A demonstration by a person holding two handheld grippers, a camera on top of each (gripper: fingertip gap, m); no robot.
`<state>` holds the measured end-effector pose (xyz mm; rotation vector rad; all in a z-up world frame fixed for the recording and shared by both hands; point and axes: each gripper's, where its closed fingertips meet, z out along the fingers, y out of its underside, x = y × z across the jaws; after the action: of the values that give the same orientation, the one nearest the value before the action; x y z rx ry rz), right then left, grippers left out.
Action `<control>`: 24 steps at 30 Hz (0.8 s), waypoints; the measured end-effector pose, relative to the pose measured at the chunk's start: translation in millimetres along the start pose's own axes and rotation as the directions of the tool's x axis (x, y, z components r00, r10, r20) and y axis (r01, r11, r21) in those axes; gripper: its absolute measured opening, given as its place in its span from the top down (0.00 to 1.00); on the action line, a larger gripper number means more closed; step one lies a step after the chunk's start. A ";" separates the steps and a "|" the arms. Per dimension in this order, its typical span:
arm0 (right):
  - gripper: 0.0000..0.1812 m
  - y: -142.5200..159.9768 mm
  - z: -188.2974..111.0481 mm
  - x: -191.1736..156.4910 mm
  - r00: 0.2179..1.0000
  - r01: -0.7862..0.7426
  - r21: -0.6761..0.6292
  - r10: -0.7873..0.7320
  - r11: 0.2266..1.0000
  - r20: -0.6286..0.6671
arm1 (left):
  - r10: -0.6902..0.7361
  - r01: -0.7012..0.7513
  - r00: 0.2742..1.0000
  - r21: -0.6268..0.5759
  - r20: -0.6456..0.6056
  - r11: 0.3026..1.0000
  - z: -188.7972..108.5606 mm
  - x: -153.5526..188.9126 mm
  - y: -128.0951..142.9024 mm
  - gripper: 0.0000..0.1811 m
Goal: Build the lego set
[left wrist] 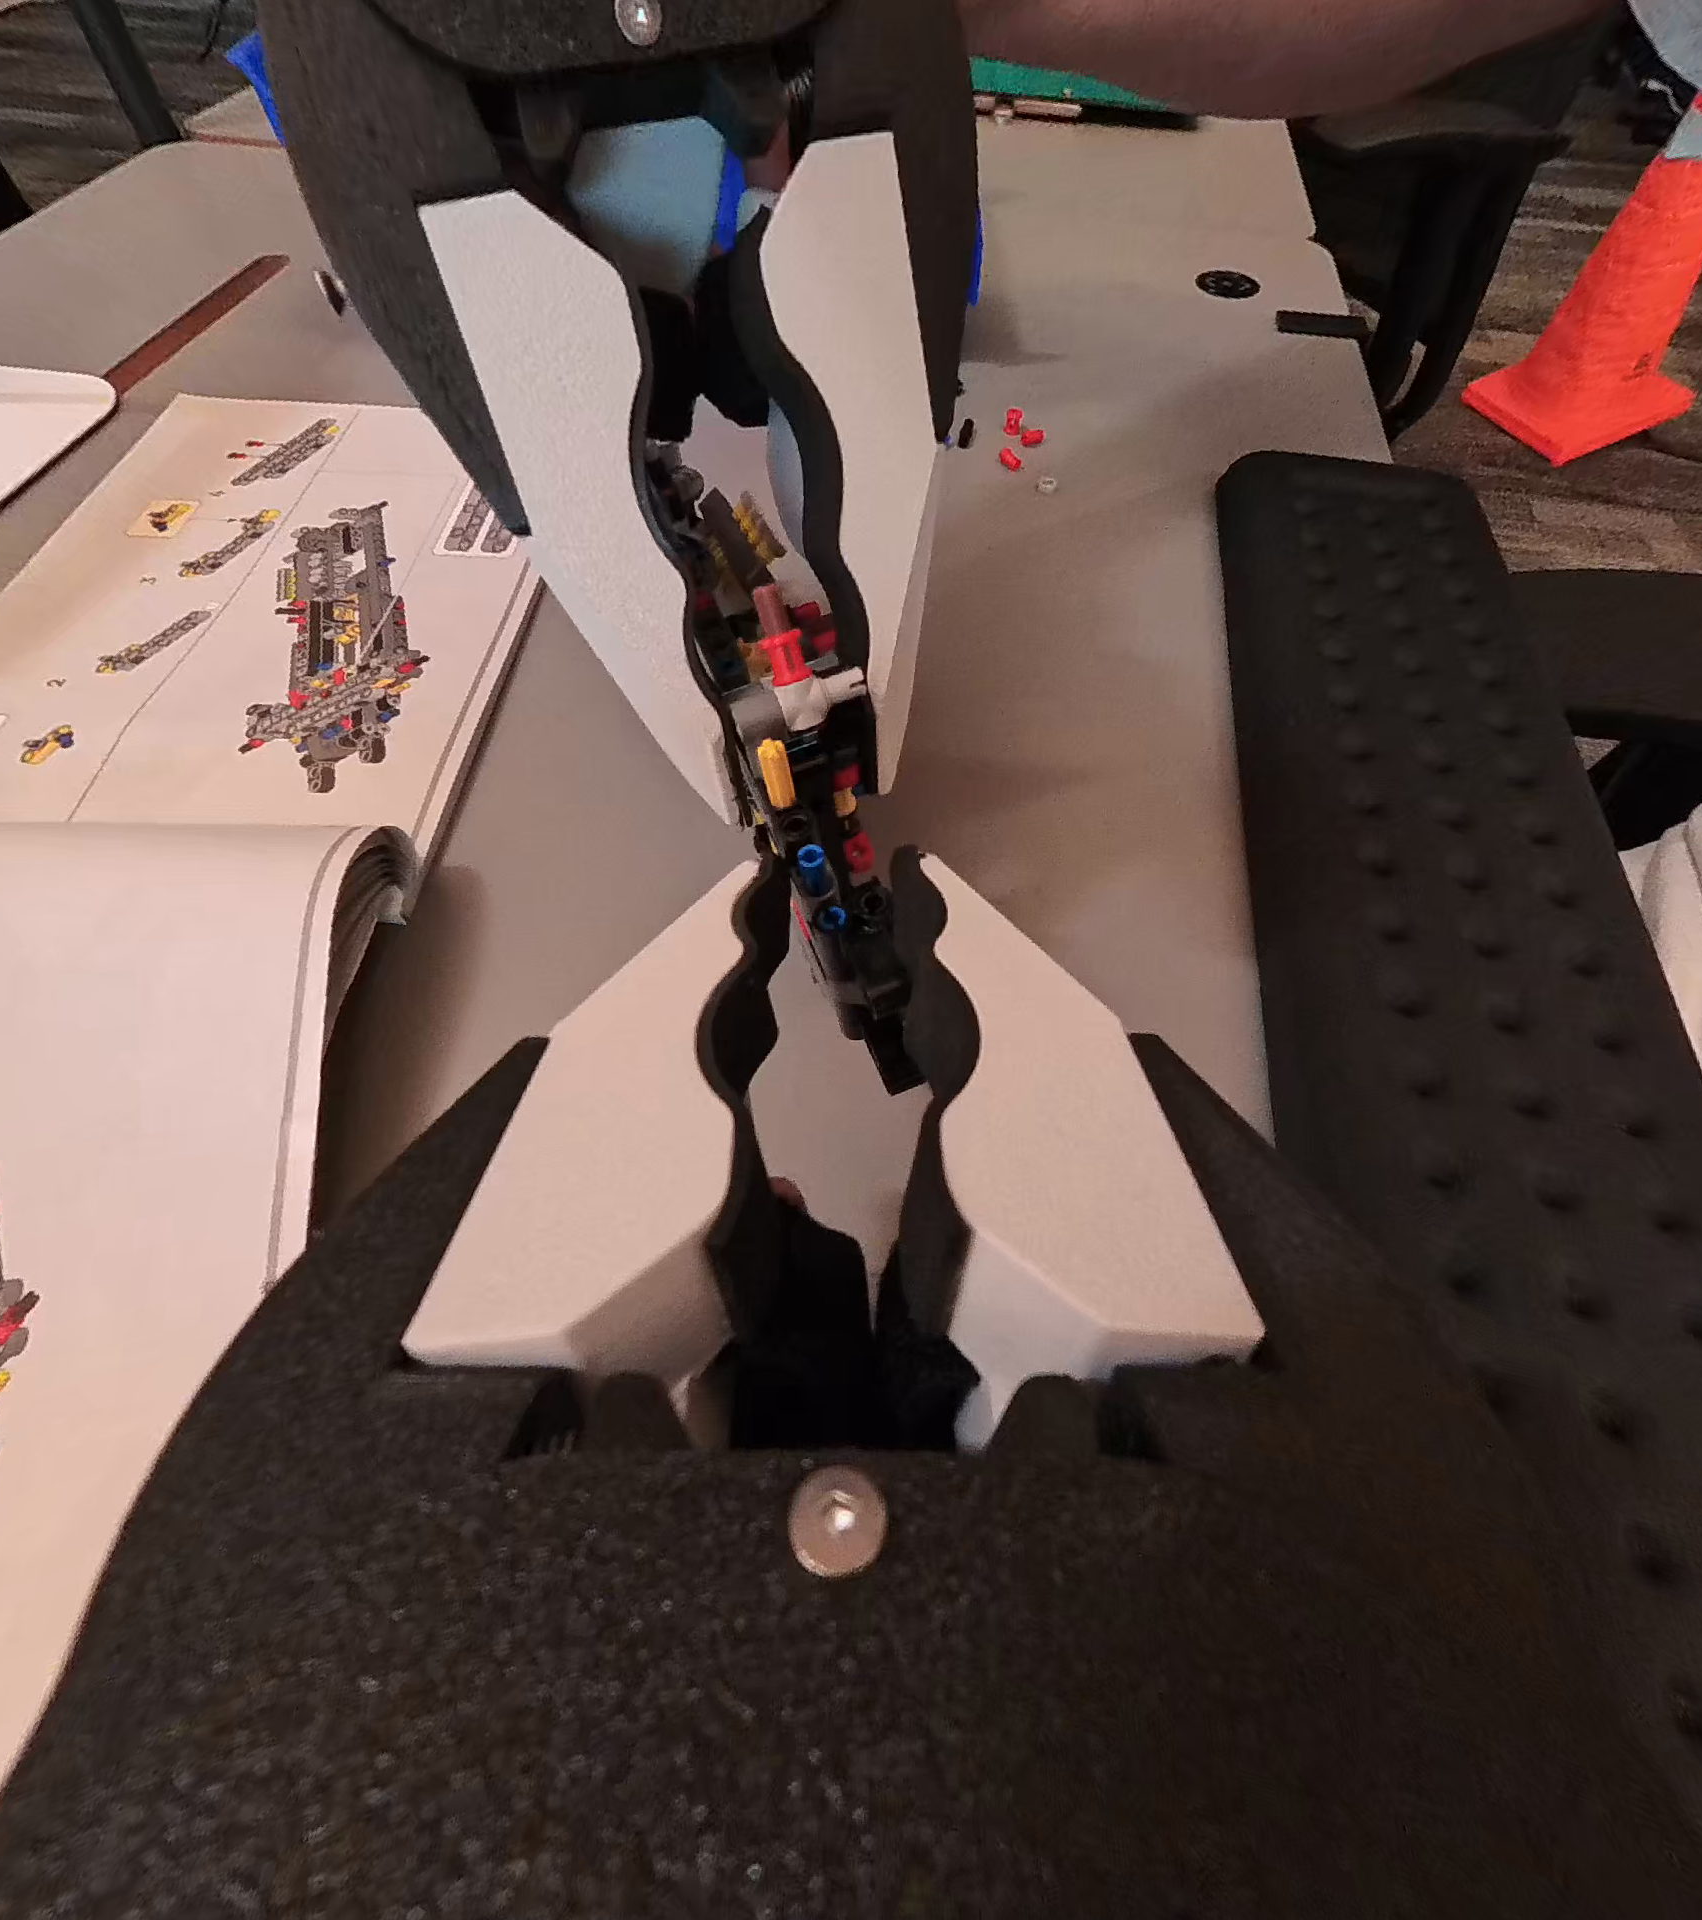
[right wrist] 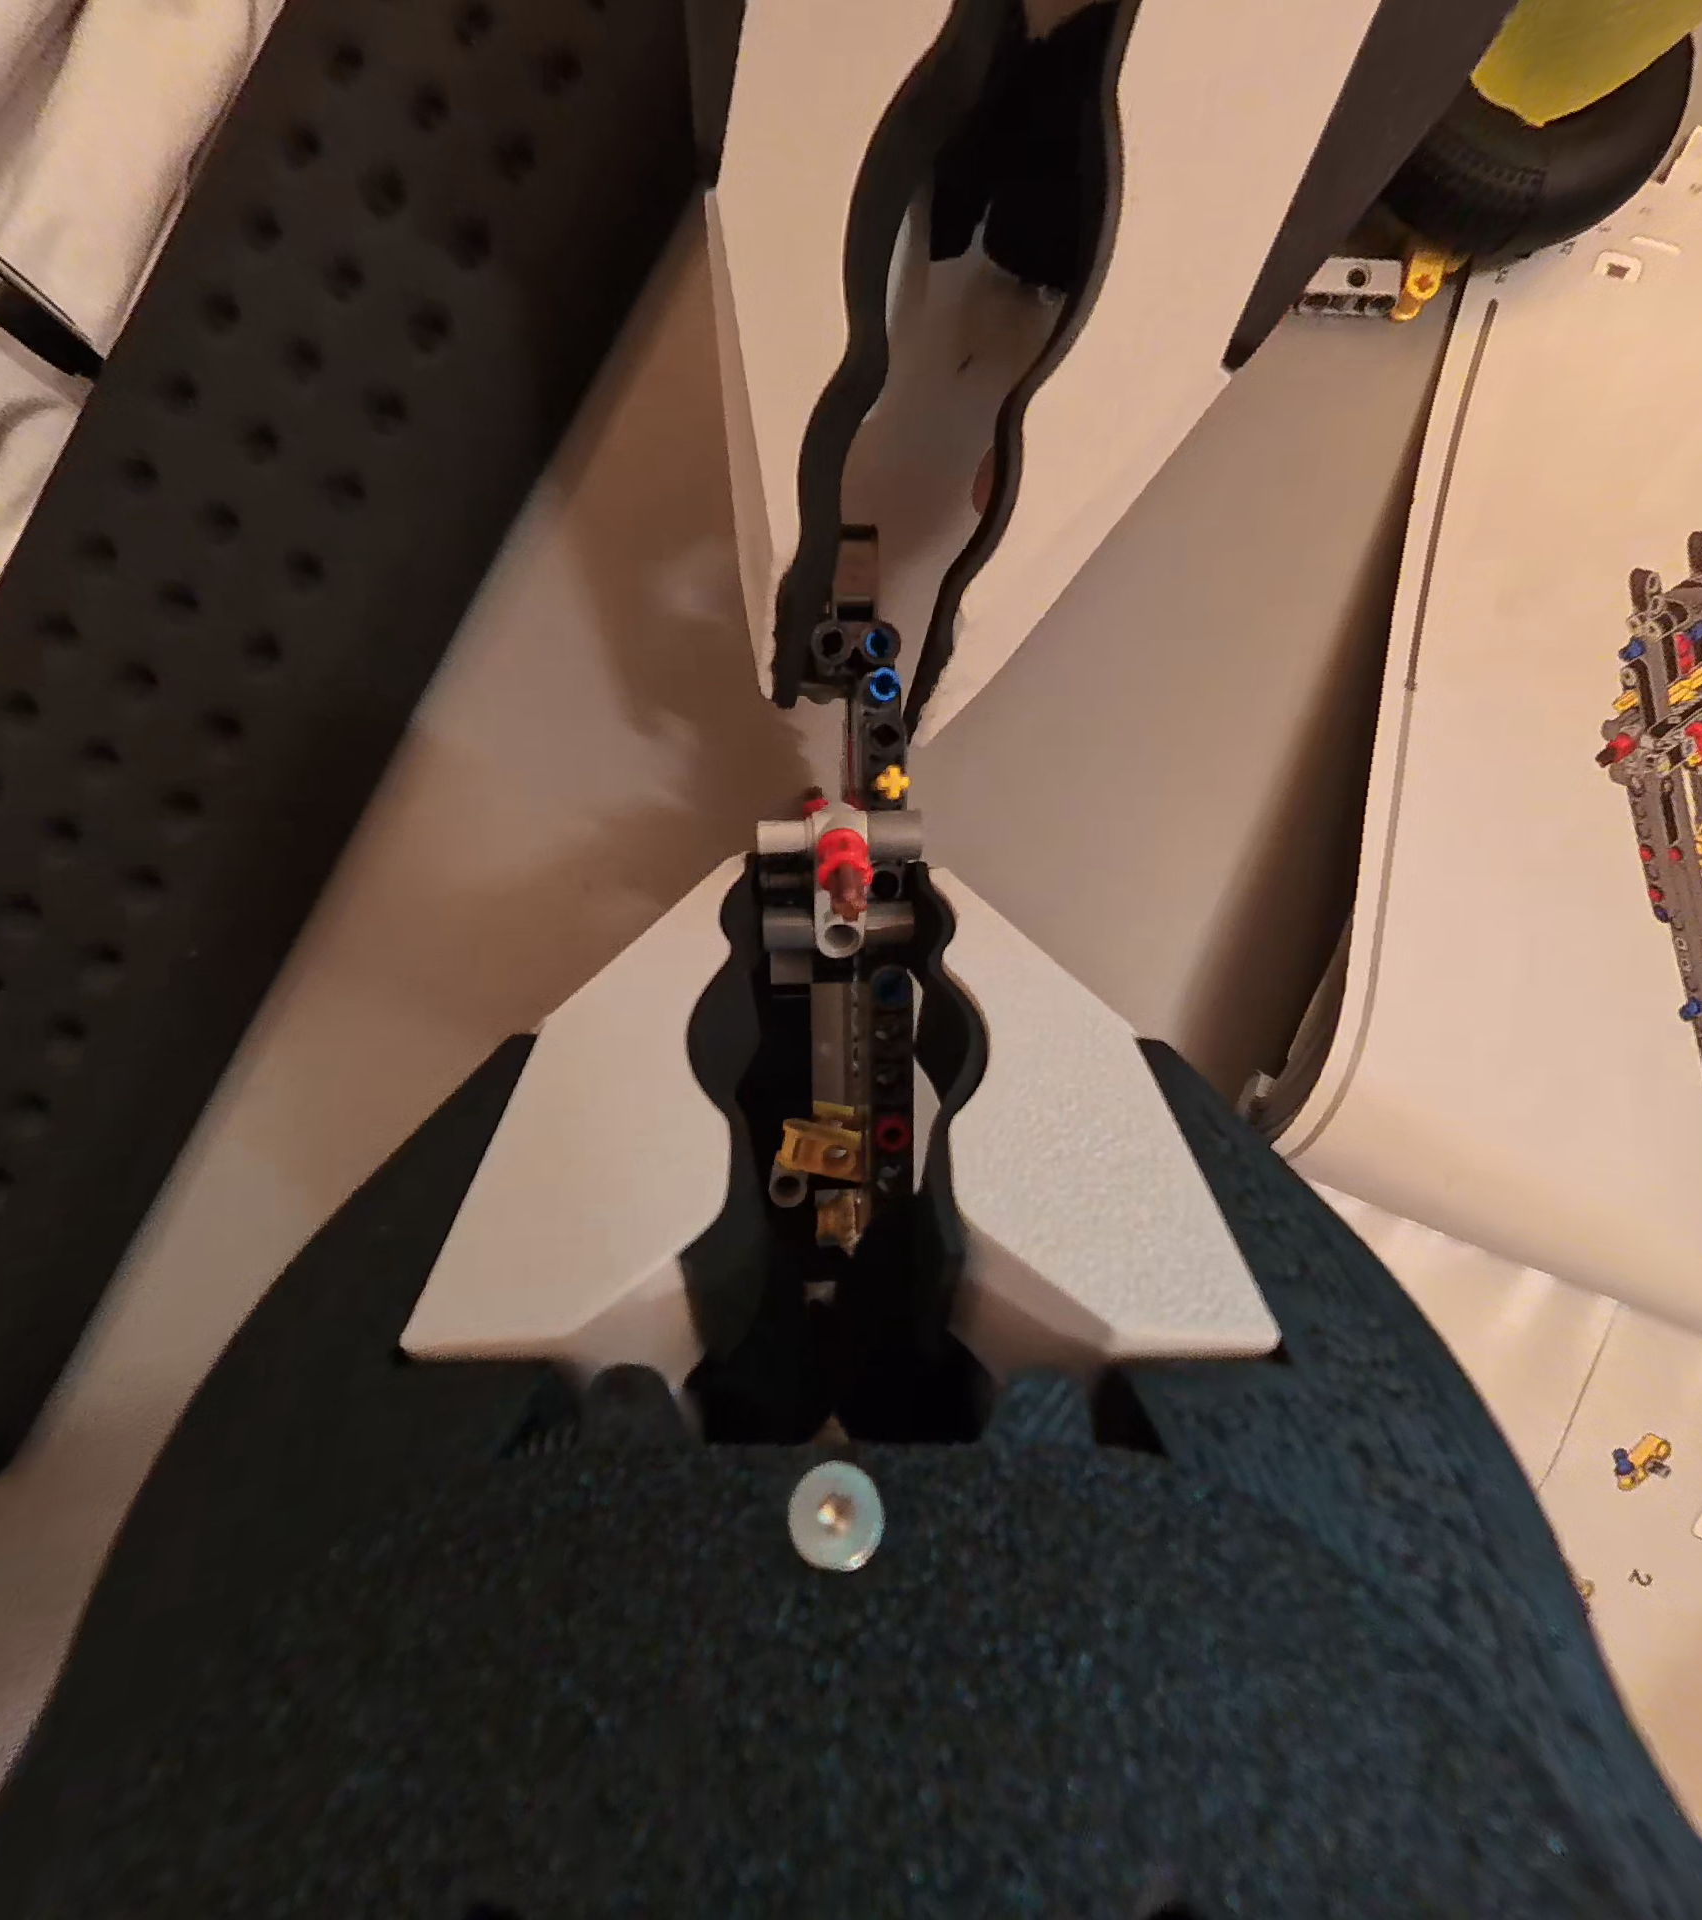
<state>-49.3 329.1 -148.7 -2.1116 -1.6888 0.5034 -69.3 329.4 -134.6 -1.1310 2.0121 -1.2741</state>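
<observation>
Left tongs: my left gripper [left wrist: 842, 883] has its tips pinched in on the black end of the lego frame [left wrist: 816, 821], mid-frame in the left wrist view. Looks closed on it, though the wavy pads further back stand apart.

Right tongs: my right gripper [right wrist: 836, 883] is clamped on the other end of the same frame, dead centre of the right wrist view. The build runs deep between the fingers, so a firm grip I'd say.

Where the build is: up off the table [left wrist: 1086, 644], bridged between both sets of tongs, nose to nose.

Done so far: a long narrow beam assembly with blue, red and yellow pins, plus a red axle bit [left wrist: 780, 655] poking out of a grey connector.

Left to do: plenty, I reckon. The instruction booklet [left wrist: 151, 935], lower left of the left view, shows a much wider chassis than what I'm holding.

Spare bits: small red pins [left wrist: 1021, 436] loose on the table, upper right of the left view, not yet fitted.

Other stuff: black perforated mat [left wrist: 1429, 935] on the right, orange cone [left wrist: 1616, 312] far upper right.
</observation>
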 end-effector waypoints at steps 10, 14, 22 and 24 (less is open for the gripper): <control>0.86 -0.1 0.3 2.6 0.996 -0.072 0.030 0.070 0.997 0.059 | -0.005 0.005 1.000 0.004 0.007 1.000 -0.4 -5.1 1.7 0.90; 0.86 1.2 -1.0 0.8 0.991 -0.108 0.026 0.106 0.994 0.083 | 0.005 -0.005 1.000 -0.022 -0.001 1.000 -11.0 -6.2 7.1 0.87; 0.86 -1.1 0.0 4.8 0.981 -0.165 0.044 0.159 0.985 0.114 | 0.021 -0.028 0.998 -0.132 -0.055 0.991 -6.4 3.9 28.3 0.88; 0.85 -0.2 -0.3 7.6 0.973 -0.207 0.050 0.200 0.977 0.118 | 0.024 -0.028 0.999 -0.148 -0.032 0.989 -4.6 1.0 29.6 0.89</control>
<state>-47.7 336.6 -148.6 -2.2611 -1.4999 0.7386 -84.5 337.2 -159.2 -1.1547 2.1676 -1.1500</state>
